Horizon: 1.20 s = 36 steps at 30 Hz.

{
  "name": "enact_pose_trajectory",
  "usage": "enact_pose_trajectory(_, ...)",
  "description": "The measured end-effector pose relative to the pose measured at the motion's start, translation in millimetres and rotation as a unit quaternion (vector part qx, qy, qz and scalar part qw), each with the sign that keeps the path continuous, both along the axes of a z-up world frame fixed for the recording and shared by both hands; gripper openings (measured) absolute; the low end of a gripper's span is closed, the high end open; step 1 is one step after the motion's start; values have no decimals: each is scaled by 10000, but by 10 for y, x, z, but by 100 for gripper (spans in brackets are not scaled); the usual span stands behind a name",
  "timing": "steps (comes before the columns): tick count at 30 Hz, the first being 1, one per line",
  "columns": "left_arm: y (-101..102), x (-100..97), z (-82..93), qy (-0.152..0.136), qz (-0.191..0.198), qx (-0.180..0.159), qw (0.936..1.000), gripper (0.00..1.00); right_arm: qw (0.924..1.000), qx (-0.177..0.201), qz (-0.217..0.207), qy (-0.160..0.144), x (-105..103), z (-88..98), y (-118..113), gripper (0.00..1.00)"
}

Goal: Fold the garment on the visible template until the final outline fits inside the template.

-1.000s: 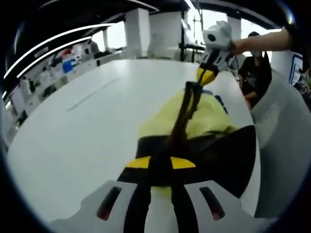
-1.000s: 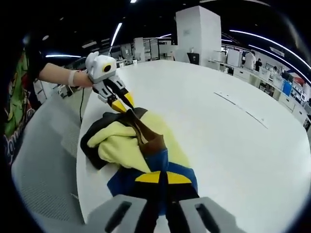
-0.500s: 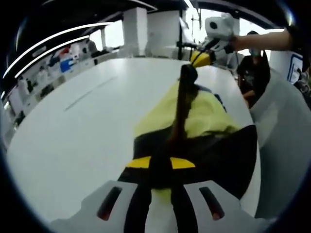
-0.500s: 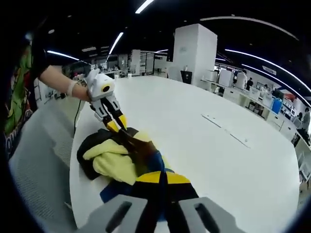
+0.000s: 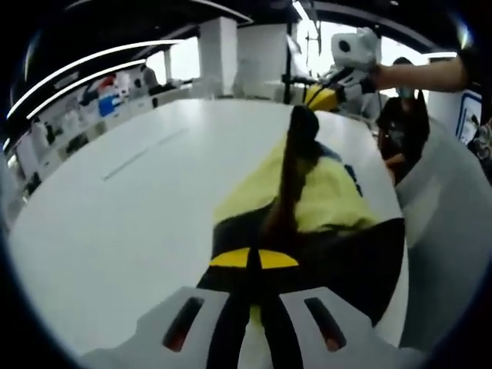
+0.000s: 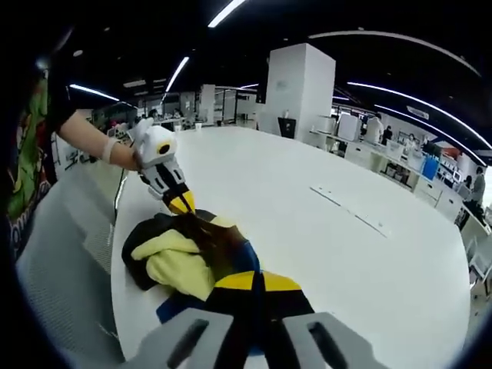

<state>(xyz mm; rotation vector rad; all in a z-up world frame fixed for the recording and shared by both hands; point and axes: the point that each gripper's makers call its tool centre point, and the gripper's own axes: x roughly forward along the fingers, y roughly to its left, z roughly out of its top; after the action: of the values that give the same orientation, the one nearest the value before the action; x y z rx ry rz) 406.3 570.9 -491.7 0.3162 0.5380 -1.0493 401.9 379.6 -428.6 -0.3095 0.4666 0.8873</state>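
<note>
Each gripper has its jaws clamped on an opposite end of the garment (image 5: pixel 323 192), a yellow, black and blue piece lying near the edge of the white desk (image 5: pixel 115 200). Holding both ends lets the person stretch a dark ridge of cloth taut between them, probably to lift and spread it before any fold. The left gripper (image 6: pixel 182 203) bites the far end in the right gripper view; the right gripper (image 5: pixel 323 98) shows likewise opposite. Compared with a second ago, the ridge stands higher and both hands have risen.
</note>
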Motion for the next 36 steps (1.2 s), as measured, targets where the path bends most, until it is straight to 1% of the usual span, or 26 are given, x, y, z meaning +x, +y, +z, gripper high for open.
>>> enact_pose_trajectory(3, 44, 27, 116, -39, 178, -204, 9996, 0, 9999, 98, -70, -69, 2, 79, -27, 0)
enact_pose_trajectory(4, 45, 37, 247, -87, 274, -344, 9990, 0, 9998, 134, -96, -111, -10, 127, -22, 0)
enact_pose_trajectory(6, 62, 57, 381, -179, 382, -502, 9978, 0, 9996, 192, -122, -161, -40, 207, -3, 0)
enact_pose_trajectory(8, 114, 91, 538, -255, 565, -673, 9958, 0, 9992, 254, -137, -293, -87, 338, 29, 0)
enact_pose_trajectory(10, 140, 101, 708, -327, 655, -859, 9936, 0, 9987, 316, -163, -378, -108, 428, 41, 0)
enact_pose_trajectory(11, 118, 76, 821, -356, 699, -940, 9925, 0, 9983, 347, -164, -439, -124, 488, 49, 0)
enact_pose_trajectory(13, 121, 59, 951, -413, 738, -991, 9915, 0, 9975, 419, -192, -535, -141, 596, 56, 0)
enact_pose_trajectory(15, 134, 69, 1104, -481, 795, -1121, 9893, 0, 9967, 464, -201, -641, -151, 691, 63, 0)
enact_pose_trajectory(17, 138, 72, 1285, -619, 834, -1232, 9869, 0, 9953, 551, -235, -764, -157, 822, 73, 0)
enact_pose_trajectory(18, 140, 71, 1414, -715, 861, -1312, 9850, 0, 9943, 598, -243, -851, -166, 916, 80, 0)
enact_pose_trajectory(20, 149, 87, 1604, -843, 908, -1539, 9803, 0, 9919, 719, -250, -1015, -187, 1104, 98, 0)
enact_pose_trajectory(21, 158, 87, 1697, -865, 951, -1666, 9776, 0, 9916, 731, -249, -1040, -192, 1133, 100, 0)
enact_pose_trajectory(22, 231, 133, 1829, -936, 1000, -1860, 9730, 0, 9890, 851, -248, -1187, -213, 1307, 115, 0)
enact_pose_trajectory(24, 238, 108, 2022, -993, 1051, -2106, 9668, 0, 9851, 1006, -229, -1373, -206, 1513, 122, 0)
enact_pose_trajectory(25, 272, 110, 2153, -1065, 1062, -2260, 9625, 0, 9841, 1035, -213, -1429, -211, 1564, 127, 0)
enact_pose_trajectory(26, 310, 117, 2181, -1084, 1058, -2225, 9631, 0, 9823, 1064, -199, -1527, -226, 1663, 127, 0)
enact_pose_trajectory(27, 345, 133, 2257, -1154, 1085, -2249, 9614, 0, 9810, 1088, -193, -1597, -233, 1731, 131, 0)
enact_pose_trajectory(28, 360, 148, 2291, -1173, 1087, -2273, 9606, 0, 9792, 1165, -157, -1652, -251, 1821, 148, 0)
enact_pose_trajectory(30, 396, 200, 2368, -1190, 1127, -2355, 9580, 0, 9765, 1262, -134, -1740, -248, 1933, 179, 0)
enact_pose_trajectory(32, 440, 265, 2446, -1307, 1148, -2374, 9557, 0, 9740, 1299, -118, -1850, -231, 2034, 208, 0)
enact_pose_trajectory(34, 460, 318, 2558, -1404, 1181, -2479, 9512, 0, 9701, 1396, -86, -1981, -212, 2151, 249, 0)
enact_pose_trajectory(35, 474, 362, 2635, -1467, 1195, -2581, 9474, 0, 9681, 1483, -91, -2019, -186, 2198, 265, 0)
enact_pose_trajectory(36, 481, 398, 2671, -1463, 1200, -2658, 9453, 0, 9668, 1547, -133, -2030, -157, 2226, 267, 0)
